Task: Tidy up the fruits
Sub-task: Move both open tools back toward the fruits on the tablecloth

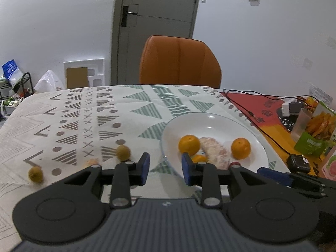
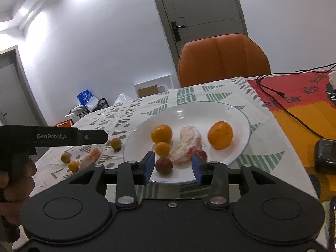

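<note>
While both jaws stood apart and empty, the right gripper (image 2: 173, 169) hovered at the white plate's (image 2: 241, 113) near rim and the left gripper (image 1: 165, 170) just left of it. Four loose fruits, including a green fruit (image 2: 116, 143), lay left of the plate. Risk: round fruit could roll from a clumsy pinch.

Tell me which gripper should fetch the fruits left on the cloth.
Left. The left gripper is open and nearest the two greenish fruits on the cloth beside the plate. The right gripper, also open, faces the plate.
</note>
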Demonstrator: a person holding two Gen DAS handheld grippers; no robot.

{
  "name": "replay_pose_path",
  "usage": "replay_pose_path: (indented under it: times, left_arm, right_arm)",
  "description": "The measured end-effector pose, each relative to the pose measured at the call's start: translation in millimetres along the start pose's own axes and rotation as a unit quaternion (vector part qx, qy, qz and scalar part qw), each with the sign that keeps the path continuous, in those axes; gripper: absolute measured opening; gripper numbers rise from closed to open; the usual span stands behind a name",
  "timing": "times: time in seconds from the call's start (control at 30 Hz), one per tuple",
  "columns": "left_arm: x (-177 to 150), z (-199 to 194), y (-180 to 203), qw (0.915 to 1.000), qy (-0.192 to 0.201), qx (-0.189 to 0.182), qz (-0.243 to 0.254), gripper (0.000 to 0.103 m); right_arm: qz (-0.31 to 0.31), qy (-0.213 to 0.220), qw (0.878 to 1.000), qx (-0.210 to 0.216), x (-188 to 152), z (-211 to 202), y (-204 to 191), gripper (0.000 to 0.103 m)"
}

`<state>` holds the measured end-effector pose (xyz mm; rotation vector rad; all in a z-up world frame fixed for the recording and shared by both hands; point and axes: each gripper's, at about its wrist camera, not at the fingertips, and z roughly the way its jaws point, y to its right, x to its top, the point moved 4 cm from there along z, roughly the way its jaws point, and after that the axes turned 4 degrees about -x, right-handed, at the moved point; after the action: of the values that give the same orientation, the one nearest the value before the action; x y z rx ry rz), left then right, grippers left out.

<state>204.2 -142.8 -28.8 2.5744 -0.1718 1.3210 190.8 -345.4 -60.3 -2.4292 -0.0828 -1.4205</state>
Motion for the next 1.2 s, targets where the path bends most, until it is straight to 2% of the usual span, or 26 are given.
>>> replay_pose_path:
  times: [0.2, 0.33, 0.6, 0.67, 0.77, 1.07, 1.2]
  left_arm:
    - [-3, -10, -15, 0.9999, 0.001, 0.011, -0.006, 0.038]
    - [-6, -14, -25, 0.9997, 0.001, 0.019, -0.016, 0.042]
    - [-10, -28, -46, 0.9981, 0.021, 0.034, -0.047, 0.075]
    - [-10, -33, -51, 0.9973, 0.031, 0.035, -0.057, 0.08]
    - [-10, -38, -58, 0.9965, 0.037, 0.041, -0.063, 0.082]
    - [-18, -44, -78, 0.9946, 0.037, 0.053, -0.081, 0.083]
    - [-19, -50, -87, 0.9926, 0.046, 0.06, -0.095, 0.094]
  right_arm:
    - [-0.006, -0.002, 1.0, 0.008, -1, 3, -11, 0.046]
    - [-0.01, -0.003, 1.0, 0.013, -1, 5, -18, 0.053]
    - [-0.01, 0.002, 1.0, 0.016, -1, 5, -27, 0.06]
    - [-0.01, 0.002, 1.0, 0.019, -2, 5, -29, 0.066]
    - [-0.01, 0.005, 1.0, 0.029, -3, 4, -34, 0.073]
    - [-0.019, 0.005, 0.999, 0.043, -4, 9, -50, 0.084]
    - [-0.025, 0.008, 0.998, 0.049, -5, 9, -57, 0.097]
